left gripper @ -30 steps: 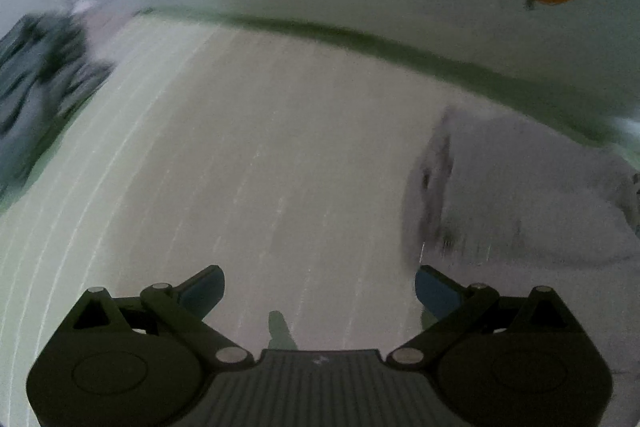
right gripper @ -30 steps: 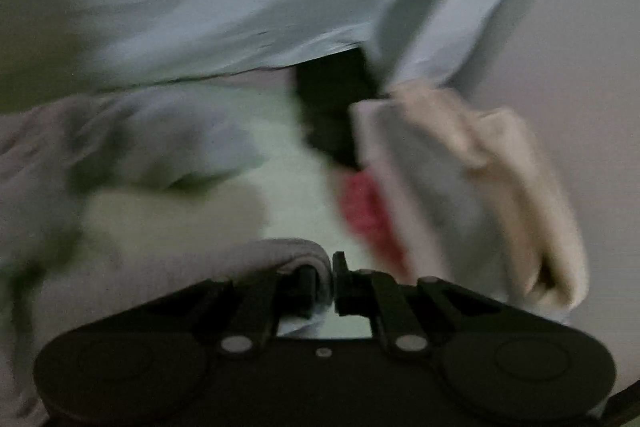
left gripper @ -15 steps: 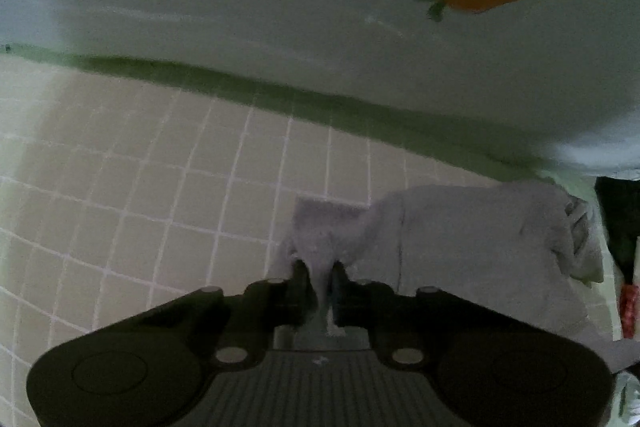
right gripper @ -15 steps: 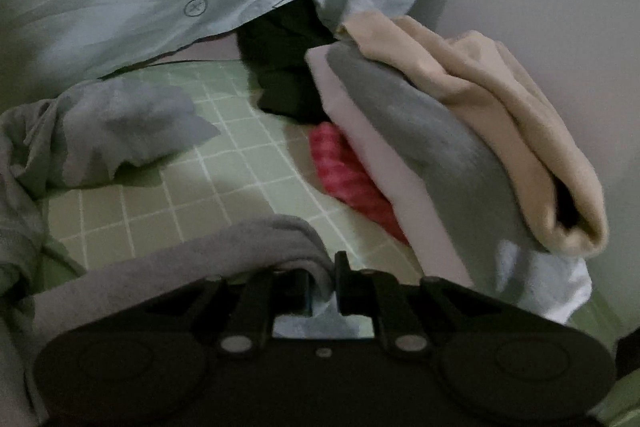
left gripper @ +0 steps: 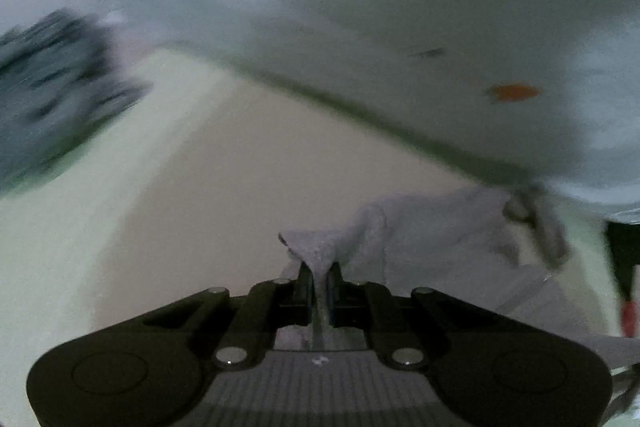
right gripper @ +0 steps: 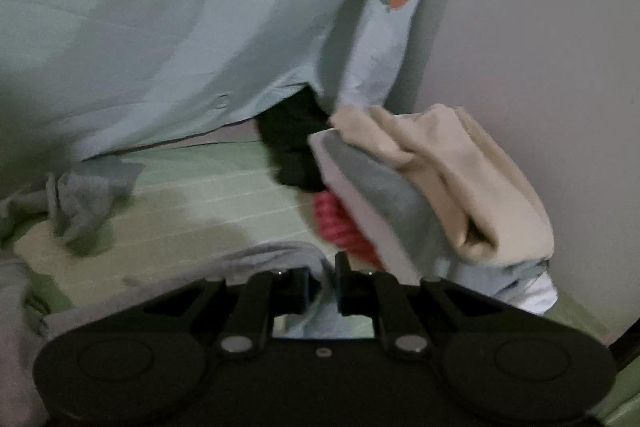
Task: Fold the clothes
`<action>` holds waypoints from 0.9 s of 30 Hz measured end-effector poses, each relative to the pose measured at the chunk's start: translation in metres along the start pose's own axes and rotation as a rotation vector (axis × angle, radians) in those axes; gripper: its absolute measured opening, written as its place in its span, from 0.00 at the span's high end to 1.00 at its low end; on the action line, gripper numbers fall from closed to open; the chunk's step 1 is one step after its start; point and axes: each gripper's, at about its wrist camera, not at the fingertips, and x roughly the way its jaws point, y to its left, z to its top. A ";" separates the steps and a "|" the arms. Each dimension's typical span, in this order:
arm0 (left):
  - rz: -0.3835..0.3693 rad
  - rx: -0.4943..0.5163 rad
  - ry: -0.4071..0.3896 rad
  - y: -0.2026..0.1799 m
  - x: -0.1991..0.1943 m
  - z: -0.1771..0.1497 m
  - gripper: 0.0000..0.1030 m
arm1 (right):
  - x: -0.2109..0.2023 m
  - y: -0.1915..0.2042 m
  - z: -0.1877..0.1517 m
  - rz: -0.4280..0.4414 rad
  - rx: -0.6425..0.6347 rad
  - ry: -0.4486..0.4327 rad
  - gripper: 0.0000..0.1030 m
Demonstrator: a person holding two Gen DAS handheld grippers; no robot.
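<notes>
Closest in the left wrist view, the left gripper (left gripper: 319,287) has its fingers clenched on a pinched corner of a grey garment (left gripper: 448,235); the cloth bunches up just above the fingertips and the rest trails away to the right, lying rumpled on the bed (left gripper: 224,187), a pale sheet whose pattern is blurred here. Beyond it, a light blue cover (left gripper: 400,27) with a small orange print (left gripper: 514,91) rises across the far side. At the far left sits a dark, blurred heap of cloth (left gripper: 52,87); what it is cannot be told. In the right wrist view, the right gripper (right gripper: 322,291) is also clenched on the grey garment (right gripper: 256,259), with a fold of cloth caught between the fingers and the fabric running off to the left over the green checked sheet. Just right of the fingers lies a stack of folded clothes (right gripper: 440,183): a red piece (right gripper: 340,227) at the bottom, grey in the middle, beige on top. A black item (right gripper: 296,139) sits behind the stack. Further left, a crumpled grey part of cloth (right gripper: 88,195) rests on the sheet, and the light blue cover hangs behind everything.
</notes>
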 end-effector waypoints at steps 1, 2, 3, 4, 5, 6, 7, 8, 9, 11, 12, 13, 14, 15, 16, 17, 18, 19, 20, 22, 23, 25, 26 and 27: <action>0.044 -0.021 0.019 0.017 -0.004 -0.012 0.92 | -0.005 0.004 -0.006 0.022 -0.001 0.007 0.88; 0.081 -0.053 0.046 0.032 -0.006 -0.022 0.92 | -0.009 0.009 -0.014 0.049 -0.007 0.019 0.88; 0.116 -0.094 0.080 0.048 -0.007 -0.032 0.92 | -0.013 0.016 -0.022 0.073 -0.018 0.039 0.88; 0.141 -0.132 0.107 0.062 -0.008 -0.040 0.91 | -0.015 0.023 -0.032 0.093 -0.029 0.066 0.88; 0.152 -0.165 0.125 0.074 -0.011 -0.045 0.90 | -0.018 0.030 -0.042 0.111 -0.037 0.093 0.88; 0.153 -0.193 0.135 0.084 -0.013 -0.047 0.88 | -0.018 0.035 -0.049 0.120 -0.034 0.124 0.88; 0.151 -0.209 0.138 0.088 -0.015 -0.046 0.82 | -0.019 0.040 -0.057 0.130 -0.031 0.156 0.88; 0.152 -0.210 0.132 0.088 -0.016 -0.043 0.80 | -0.019 0.045 -0.063 0.140 -0.027 0.186 0.88; 0.157 -0.193 0.124 0.085 -0.016 -0.038 0.78 | -0.019 0.048 -0.067 0.149 -0.015 0.212 0.83; 0.169 -0.145 0.107 0.077 -0.012 -0.028 0.62 | -0.020 0.051 -0.071 0.168 0.022 0.247 0.66; 0.175 -0.120 0.099 0.073 -0.010 -0.023 0.57 | -0.021 0.052 -0.072 0.177 0.049 0.260 0.56; 0.181 -0.096 0.090 0.068 -0.009 -0.018 0.46 | -0.021 0.051 -0.071 0.180 0.097 0.281 0.53; 0.175 -0.073 0.084 0.063 -0.006 -0.013 0.38 | -0.021 0.049 -0.071 0.184 0.145 0.302 0.52; 0.158 -0.052 0.078 0.056 -0.002 -0.008 0.36 | -0.021 0.048 -0.070 0.188 0.192 0.323 0.48; 0.142 -0.029 0.075 0.048 0.004 -0.003 0.34 | -0.021 0.046 -0.069 0.192 0.244 0.346 0.44; 0.125 -0.005 0.073 0.040 0.011 0.002 0.30 | -0.020 0.044 -0.070 0.199 0.313 0.378 0.41; 0.110 0.018 0.074 0.032 0.018 0.007 0.28 | -0.018 0.042 -0.072 0.206 0.385 0.414 0.38; 0.093 0.041 0.081 0.023 0.026 0.012 0.25 | -0.018 0.042 -0.077 0.216 0.441 0.443 0.36; 0.075 0.065 0.090 0.013 0.033 0.016 0.23 | -0.018 0.044 -0.081 0.237 0.492 0.471 0.36; 0.034 0.106 0.116 -0.006 0.050 0.026 0.20 | -0.019 0.049 -0.090 0.266 0.577 0.514 0.33; 0.016 0.125 0.134 -0.017 0.060 0.031 0.19 | -0.020 0.052 -0.093 0.276 0.609 0.528 0.32; -0.021 0.159 0.170 -0.036 0.078 0.039 0.18 | -0.019 0.058 -0.096 0.292 0.641 0.542 0.25; -0.039 0.168 0.187 -0.045 0.087 0.042 0.17 | -0.020 0.063 -0.095 0.296 0.630 0.540 0.25; -0.056 0.174 0.201 -0.053 0.094 0.045 0.17 | -0.020 0.068 -0.094 0.304 0.614 0.548 0.25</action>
